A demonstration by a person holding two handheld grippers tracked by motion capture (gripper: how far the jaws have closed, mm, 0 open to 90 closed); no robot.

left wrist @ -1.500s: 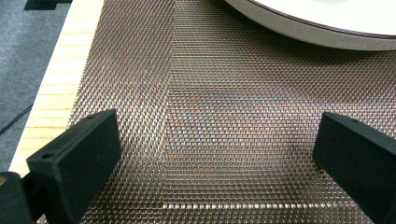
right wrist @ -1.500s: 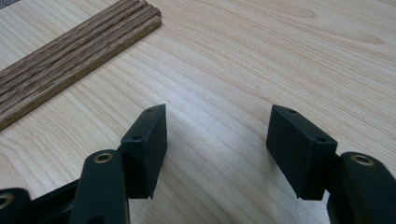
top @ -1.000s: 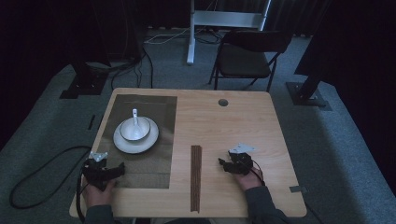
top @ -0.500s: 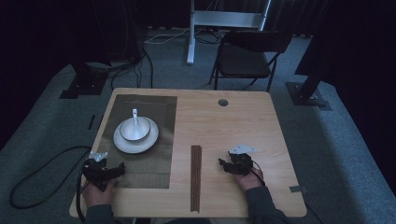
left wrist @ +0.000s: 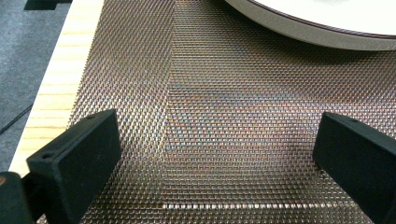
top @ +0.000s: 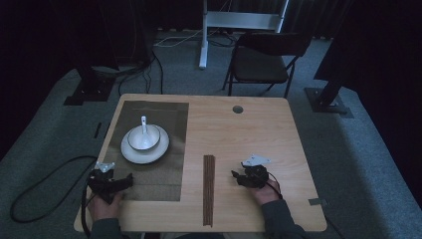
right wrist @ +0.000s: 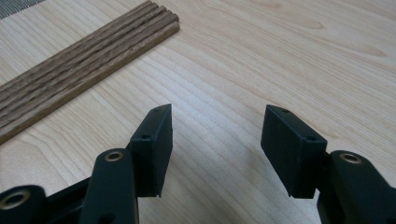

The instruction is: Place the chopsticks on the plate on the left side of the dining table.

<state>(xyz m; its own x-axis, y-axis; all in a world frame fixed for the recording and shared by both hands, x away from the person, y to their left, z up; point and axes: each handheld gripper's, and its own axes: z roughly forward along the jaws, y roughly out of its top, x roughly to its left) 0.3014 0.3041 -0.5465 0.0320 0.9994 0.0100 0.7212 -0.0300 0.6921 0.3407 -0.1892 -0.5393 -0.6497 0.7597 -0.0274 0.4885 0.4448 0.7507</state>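
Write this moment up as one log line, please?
left claw: open, over woven mat | right claw: open, over bare table | wooden sticks: untouched | plate: holds bowl, spoon

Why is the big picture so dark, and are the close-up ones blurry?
High view: dim, the room around the table nearly black. Left gripper view: bright, the mat weave sharp, faint rainbow shimmer. Right gripper view: evenly lit, the wooden strip sharp, soft shadows under the fingers.

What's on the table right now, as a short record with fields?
left gripper: open, over the woven mat, holding nothing
right gripper: open, over bare table, holding nothing
wooden strips: bundled flat between the grippers
plate: on the mat, bearing a bowl
spoon: in the bowl
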